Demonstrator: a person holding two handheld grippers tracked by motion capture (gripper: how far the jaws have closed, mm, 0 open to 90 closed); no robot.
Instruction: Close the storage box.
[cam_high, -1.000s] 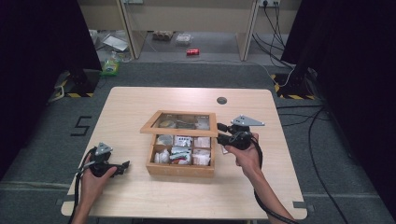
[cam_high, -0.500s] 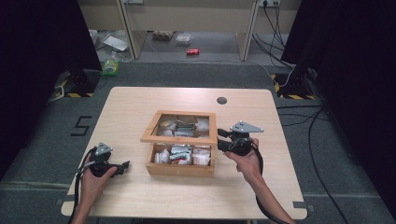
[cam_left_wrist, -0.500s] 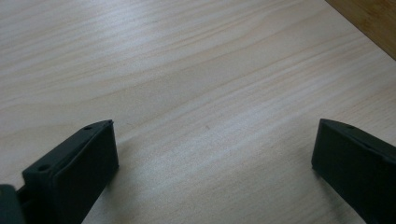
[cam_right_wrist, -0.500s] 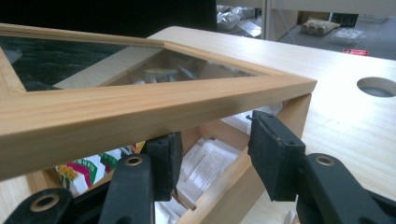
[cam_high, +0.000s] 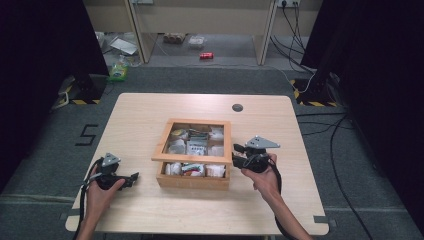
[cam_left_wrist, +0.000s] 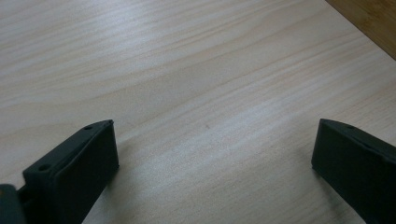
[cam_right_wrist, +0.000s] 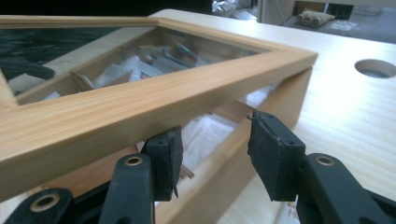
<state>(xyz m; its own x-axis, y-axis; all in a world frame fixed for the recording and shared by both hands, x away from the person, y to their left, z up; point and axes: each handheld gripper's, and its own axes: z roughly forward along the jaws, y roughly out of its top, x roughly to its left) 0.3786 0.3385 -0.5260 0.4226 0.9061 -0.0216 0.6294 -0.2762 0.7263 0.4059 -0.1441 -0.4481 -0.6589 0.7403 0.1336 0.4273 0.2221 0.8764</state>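
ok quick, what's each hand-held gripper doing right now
Left hand-held gripper: open, nothing between its jaws, over the bare table.
Right hand-held gripper: open, jaws under the raised lid of the wooden box, gripping nothing.

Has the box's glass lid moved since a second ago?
Yes. The lid, carried by the right gripper, has dropped toward the box base, hiding more of the compartments.
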